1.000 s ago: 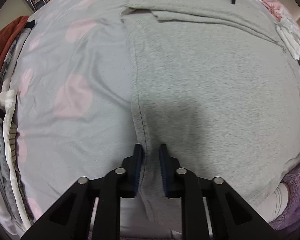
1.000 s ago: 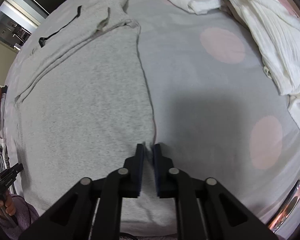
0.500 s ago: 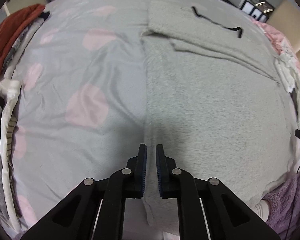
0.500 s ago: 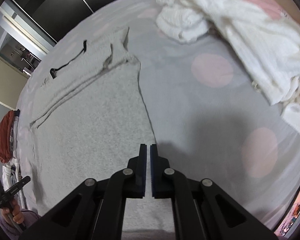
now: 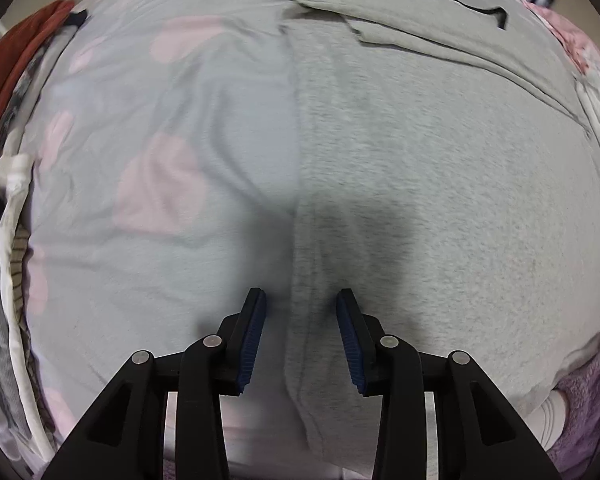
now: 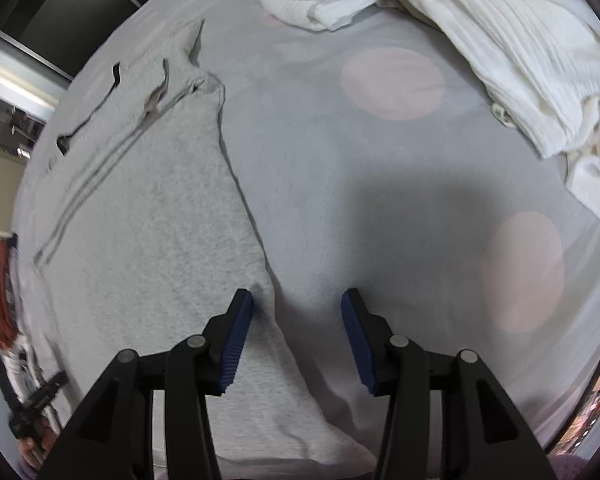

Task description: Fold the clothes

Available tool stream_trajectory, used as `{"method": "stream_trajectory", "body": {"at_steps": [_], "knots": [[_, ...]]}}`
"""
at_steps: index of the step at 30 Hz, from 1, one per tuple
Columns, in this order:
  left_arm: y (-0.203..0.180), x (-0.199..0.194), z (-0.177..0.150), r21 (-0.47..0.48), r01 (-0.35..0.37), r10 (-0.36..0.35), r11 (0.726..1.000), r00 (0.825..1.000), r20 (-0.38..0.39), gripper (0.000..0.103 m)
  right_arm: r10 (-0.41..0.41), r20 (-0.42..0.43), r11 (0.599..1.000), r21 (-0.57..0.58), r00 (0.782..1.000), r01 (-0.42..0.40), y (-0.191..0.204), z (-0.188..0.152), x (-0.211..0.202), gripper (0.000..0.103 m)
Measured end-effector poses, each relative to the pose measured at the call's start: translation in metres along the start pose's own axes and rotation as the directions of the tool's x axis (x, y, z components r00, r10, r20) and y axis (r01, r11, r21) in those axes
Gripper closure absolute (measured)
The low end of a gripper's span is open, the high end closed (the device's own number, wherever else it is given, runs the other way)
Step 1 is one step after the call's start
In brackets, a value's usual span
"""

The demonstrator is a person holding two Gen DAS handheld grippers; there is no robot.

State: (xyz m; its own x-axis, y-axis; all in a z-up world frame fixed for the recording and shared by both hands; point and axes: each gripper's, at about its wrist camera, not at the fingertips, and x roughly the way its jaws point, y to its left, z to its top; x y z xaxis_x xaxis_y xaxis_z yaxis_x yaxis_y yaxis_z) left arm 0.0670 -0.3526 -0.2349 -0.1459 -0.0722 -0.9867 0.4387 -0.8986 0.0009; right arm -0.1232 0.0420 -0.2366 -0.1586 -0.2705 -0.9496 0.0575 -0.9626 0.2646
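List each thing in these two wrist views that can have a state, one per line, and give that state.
Left tool: open, jaws just opening, straddling the garment's edge.
Right tool: open, jaws just opening, over the garment's other edge.
Grey garment: laid flat, top part folded over.
White garment: crumpled, unfolded.
Dotted bedsheet: spread, slightly wrinkled.

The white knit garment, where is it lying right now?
In the right wrist view the white knit garment is heaped along the top and right of the spotted bedsheet, apart from the grey sweatshirt spread at left.
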Motion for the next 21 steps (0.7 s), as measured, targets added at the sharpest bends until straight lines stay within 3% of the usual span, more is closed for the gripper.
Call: {"method": "stream_trajectory", "body": {"at_steps": [2, 5, 6, 10, 18, 21], "knots": [[-0.004, -0.001, -0.001, 0.013, 0.002, -0.003, 1.0, 1.0, 0.005, 0.068, 0.014, -0.007, 0.998, -0.055, 1.0, -0.015, 0.01, -0.003, -0.001, 0.082], [-0.008, -0.004, -0.004, 0.028, 0.012, -0.012, 1.0, 1.0, 0.012, 0.089, 0.021, -0.022, 0.988, -0.155, 1.0, -0.025, 0.029, -0.012, 0.0, 0.093], [-0.01, -0.005, -0.005, 0.035, 0.009, -0.01, 0.999, 1.0, 0.015, 0.095, 0.01, -0.014, 0.983, -0.183, 1.0, -0.013, 0.035, -0.015, -0.001, 0.094], [-0.013, -0.015, -0.006, 0.027, 0.003, -0.005, 1.0, 0.998, 0.066, 0.099, 0.0, 0.093, 0.977, -0.214, 0.996, 0.02, 0.042, -0.017, -0.019, 0.099], [0.013, -0.045, 0.002, -0.102, 0.076, -0.054, 0.992, 0.978, 0.201, 0.099, 0.134, 0.262, 0.991, -0.064, 0.956, -0.121, 0.019, 0.008, -0.043, 0.099], [0.022, -0.055, 0.017, -0.129, 0.101, -0.063, 0.986, 0.961, 0.27, 0.099, 0.147, 0.328, 0.989, -0.078, 0.933, -0.128, 0.023, 0.022, -0.05, 0.099]]}}
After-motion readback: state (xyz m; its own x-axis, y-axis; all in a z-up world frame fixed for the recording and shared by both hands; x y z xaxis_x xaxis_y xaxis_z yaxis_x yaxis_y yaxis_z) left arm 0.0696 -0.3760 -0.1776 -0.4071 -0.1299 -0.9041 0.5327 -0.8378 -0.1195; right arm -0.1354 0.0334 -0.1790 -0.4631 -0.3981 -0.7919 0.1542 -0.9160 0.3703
